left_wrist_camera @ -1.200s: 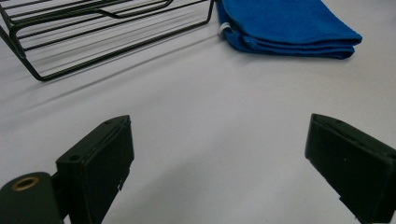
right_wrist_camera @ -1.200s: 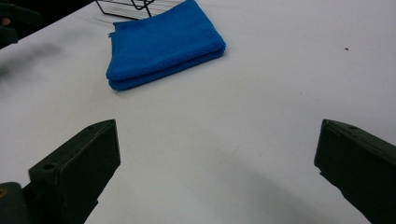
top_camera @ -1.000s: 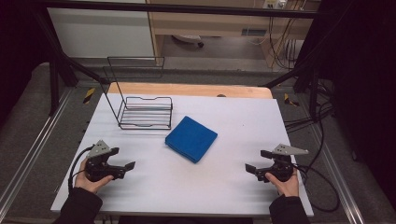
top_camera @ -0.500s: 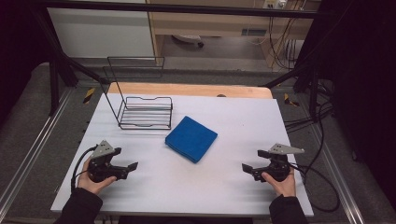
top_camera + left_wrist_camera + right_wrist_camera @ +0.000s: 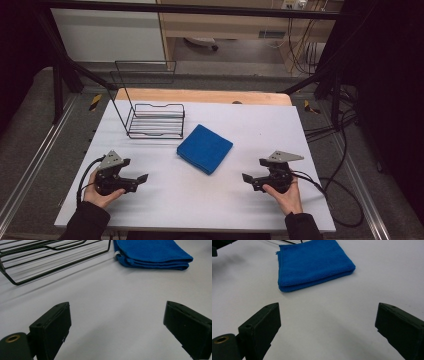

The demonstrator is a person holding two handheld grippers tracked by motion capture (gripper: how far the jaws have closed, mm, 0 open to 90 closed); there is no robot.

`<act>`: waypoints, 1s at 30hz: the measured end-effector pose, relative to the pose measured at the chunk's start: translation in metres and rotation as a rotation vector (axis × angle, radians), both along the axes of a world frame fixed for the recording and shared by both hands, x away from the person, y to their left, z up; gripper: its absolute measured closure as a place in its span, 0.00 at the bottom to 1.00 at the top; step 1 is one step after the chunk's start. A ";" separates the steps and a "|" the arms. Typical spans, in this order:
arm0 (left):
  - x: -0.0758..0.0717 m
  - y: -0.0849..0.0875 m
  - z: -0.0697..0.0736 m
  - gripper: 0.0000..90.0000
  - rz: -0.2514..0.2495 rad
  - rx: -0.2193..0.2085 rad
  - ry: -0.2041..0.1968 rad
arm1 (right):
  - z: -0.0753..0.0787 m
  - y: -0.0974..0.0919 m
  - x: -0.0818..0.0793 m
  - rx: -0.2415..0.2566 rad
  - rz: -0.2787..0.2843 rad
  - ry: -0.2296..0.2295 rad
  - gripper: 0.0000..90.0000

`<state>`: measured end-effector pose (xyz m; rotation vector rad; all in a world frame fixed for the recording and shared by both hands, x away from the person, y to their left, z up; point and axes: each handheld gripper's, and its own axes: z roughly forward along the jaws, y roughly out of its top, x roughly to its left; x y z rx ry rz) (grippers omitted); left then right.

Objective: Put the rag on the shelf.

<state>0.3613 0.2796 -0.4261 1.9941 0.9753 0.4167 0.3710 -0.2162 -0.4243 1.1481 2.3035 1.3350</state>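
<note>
I have the left gripper [image 5: 131, 180] low over the near left part of the white bench [image 5: 200, 210], held in a hand [image 5: 100, 192] that comes in from the near edge, and its black fingers [image 5: 51, 330] stand wide apart with only bare bench between them. The right gripper [image 5: 251, 181] sits over the near right part of the bench in the other hand [image 5: 285, 192]; its fingers [image 5: 259, 327] also stand wide apart, and they have just been closing a little, with nothing between them. The folded blue terry cloth [image 5: 205, 148] lies flat near the middle of the bench, between the two grippers and a little farther off than both, touched by neither. In the right gripper view the cloth [image 5: 312, 263] lies ahead of the fingers and slightly to the left, well apart from them. In the left gripper view it lies far ahead to the right [image 5: 152, 252], with the black wire rack [image 5: 50, 257] far ahead to the left. From above, that rack [image 5: 155, 120] stands on the far left part of the bench, just beside the cloth's far left corner.
</note>
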 end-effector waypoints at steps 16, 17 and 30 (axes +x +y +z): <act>0.000 0.001 -0.001 0.09 0.002 0.002 0.002 | 0.002 0.051 0.014 -0.028 0.038 0.012 0.17; 0.000 0.001 -0.001 0.09 0.002 0.003 0.002 | 0.002 0.054 0.015 -0.027 0.045 0.012 0.17; 0.000 0.002 -0.001 0.10 0.004 0.004 0.004 | -0.005 0.104 0.029 -0.109 0.118 0.007 0.33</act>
